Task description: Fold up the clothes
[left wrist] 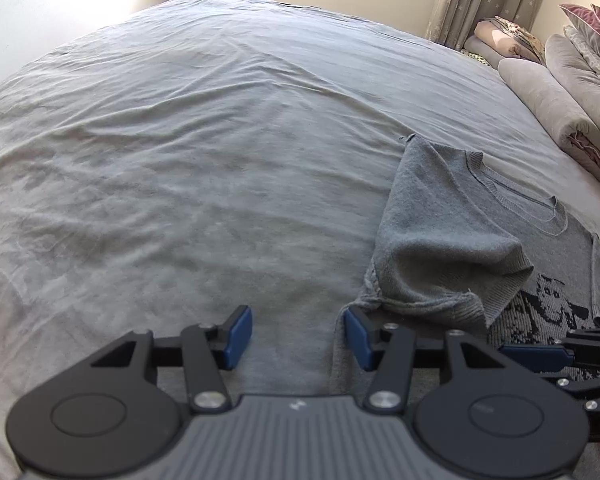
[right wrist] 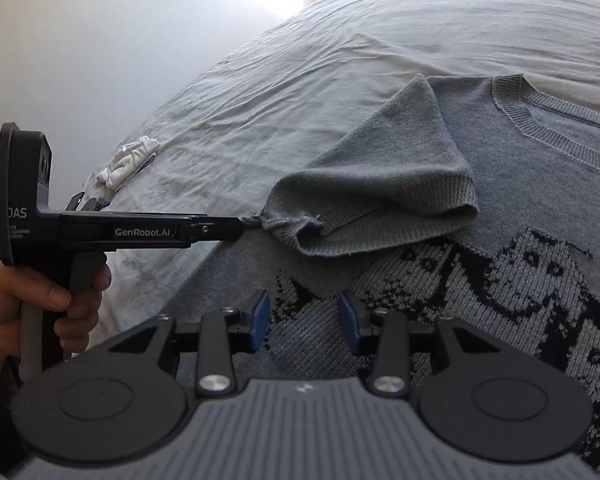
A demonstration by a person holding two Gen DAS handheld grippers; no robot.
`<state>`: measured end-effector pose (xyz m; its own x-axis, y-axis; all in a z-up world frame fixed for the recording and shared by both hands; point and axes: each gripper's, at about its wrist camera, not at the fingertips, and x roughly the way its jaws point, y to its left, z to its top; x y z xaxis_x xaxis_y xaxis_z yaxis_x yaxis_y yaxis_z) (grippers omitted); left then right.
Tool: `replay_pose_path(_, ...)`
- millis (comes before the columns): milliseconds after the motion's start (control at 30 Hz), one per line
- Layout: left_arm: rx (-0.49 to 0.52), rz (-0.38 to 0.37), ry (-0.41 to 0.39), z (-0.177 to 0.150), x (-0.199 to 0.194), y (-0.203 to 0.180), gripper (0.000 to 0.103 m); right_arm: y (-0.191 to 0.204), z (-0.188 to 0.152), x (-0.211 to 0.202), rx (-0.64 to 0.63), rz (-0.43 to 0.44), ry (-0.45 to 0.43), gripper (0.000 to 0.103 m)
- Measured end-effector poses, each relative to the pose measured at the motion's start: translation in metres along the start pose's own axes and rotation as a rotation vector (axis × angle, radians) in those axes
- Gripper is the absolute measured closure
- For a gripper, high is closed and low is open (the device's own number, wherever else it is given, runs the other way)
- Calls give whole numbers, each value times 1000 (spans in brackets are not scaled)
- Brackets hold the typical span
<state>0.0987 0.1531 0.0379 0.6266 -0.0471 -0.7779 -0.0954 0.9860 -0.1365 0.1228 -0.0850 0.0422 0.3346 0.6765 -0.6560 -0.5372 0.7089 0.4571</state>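
Two tongs, left (left wrist: 298, 334) and right (right wrist: 304, 322), both gaping empty over the soft, limp grey sweater (right wrist: 500, 208) on the bed (left wrist: 204, 128); you should pinch its ribbed hem

A wide bed (left wrist: 220, 128) in a wrinkled grey sheet is carrying everything. A grey knitted sweater (right wrist: 500, 208) is lying flat on it, one sleeve folded inward. Well apart from the sweater, a small white cloth (right wrist: 126, 162) is sitting by the bed's edge.
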Motion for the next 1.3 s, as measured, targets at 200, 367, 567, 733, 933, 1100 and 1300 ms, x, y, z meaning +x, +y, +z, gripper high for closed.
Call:
replay_pose_path(200,-11,5,2,1,-1,2,50,-4,-6,-10,35,23,8,56)
replay_pose_path(367,-3,12,2,0,0,2,50,-14,-5,-22,87,1,-19,53)
replay_pose_path(567,1,19,5,0,0,1,49,-33,-2,-36,164,-79,-83,53)
replay_pose_path(733,15,24,4,0,0,-1,48,-37,14,-32,203,-82,-179,52)
replay_pose_path(933,23,29,5,0,0,-3,47,-39,32,-16,216,-44,-196,52)
replay_pose_path(1100,50,40,5,-2,1,-7,44,-55,36,6,371,-78,-206,52)
replay_pose_path(1300,64,45,8,-1,3,-8,44,-73,40,-11,502,-20,-378,52)
